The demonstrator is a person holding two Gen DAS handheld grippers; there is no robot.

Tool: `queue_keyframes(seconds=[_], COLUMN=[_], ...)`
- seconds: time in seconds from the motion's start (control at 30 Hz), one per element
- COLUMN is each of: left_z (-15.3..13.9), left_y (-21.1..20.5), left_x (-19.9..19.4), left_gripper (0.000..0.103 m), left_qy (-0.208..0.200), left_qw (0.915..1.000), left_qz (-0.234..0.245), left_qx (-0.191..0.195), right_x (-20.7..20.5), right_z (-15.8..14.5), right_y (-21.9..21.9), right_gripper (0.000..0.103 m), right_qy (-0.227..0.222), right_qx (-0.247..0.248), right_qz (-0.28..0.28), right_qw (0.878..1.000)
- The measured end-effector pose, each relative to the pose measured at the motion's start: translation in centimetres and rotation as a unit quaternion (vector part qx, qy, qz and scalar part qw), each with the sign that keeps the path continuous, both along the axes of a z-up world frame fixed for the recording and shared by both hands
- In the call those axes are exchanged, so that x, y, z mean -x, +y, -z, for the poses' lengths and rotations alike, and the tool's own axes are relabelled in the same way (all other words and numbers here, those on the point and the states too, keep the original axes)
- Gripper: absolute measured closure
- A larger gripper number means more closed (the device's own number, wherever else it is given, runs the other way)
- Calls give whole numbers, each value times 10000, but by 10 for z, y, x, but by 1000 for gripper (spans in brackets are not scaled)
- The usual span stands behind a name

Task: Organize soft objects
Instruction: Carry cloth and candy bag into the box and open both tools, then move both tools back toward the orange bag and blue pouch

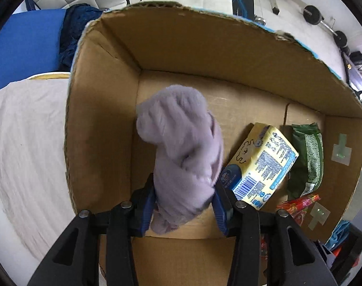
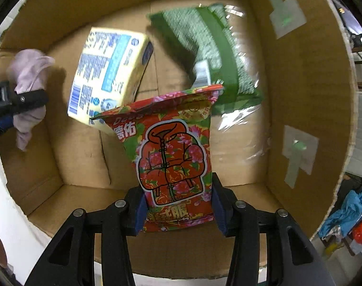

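Note:
Inside an open cardboard box [image 1: 104,119], my left gripper [image 1: 184,190] points down and is shut on a lilac fleece cloth [image 1: 181,138]. The cloth bunches up between the blue pads, over the box's left side. My right gripper [image 2: 177,190] is shut on a red floral packet [image 2: 173,157], held upright over the same box [image 2: 300,83]. On the box floor lie a yellow and blue printed pack [image 2: 109,71] and a green pack in clear wrap [image 2: 204,40]. In the right wrist view the lilac cloth [image 2: 28,71] shows at the left edge.
The box stands on a white sheet [image 1: 26,131]. Behind it are a blue cushion [image 1: 26,47] and a dark blue garment [image 1: 78,28]. Dumbbells [image 1: 312,14] lie on the floor at the far right. Blue and orange fabric [image 2: 347,209] sits outside the box's right wall.

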State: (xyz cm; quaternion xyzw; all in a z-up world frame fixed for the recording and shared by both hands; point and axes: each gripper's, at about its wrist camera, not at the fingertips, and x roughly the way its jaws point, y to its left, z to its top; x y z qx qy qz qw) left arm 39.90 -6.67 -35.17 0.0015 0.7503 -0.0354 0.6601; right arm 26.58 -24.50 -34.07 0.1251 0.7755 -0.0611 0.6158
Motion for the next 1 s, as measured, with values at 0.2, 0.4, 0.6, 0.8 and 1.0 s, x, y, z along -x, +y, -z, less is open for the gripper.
queue_keyframes(seconds=[0.2,0.4,0.6,0.8,1.0], left_z=[-11,-30,-54,-74,-103], left_y=[4,6,16,19,21], left_x=[2,15,28,54,84], left_gripper=[43,43,10,6,5], left_qy=[-83,-304,-627,-1028,-1471], left_qw=[9999,9995,9980,9946,9891], left_qz=[-116,-31,61,127,110], left_qx=[57,2,49,-5,43], right_x=[0,-2,7,21,38], right_z=[-13,-32,-44,-68,-99], right_y=[10,10,9,10,13], right_gripper=[27,26,0,0,0], right_qy=[-214,-344,-630,-920,-1291], right_qx=[198,248,237,372,503], right_qz=[-241,-254,-208,-282,-393], right_qw=[9993,9988,9975,9947,9896])
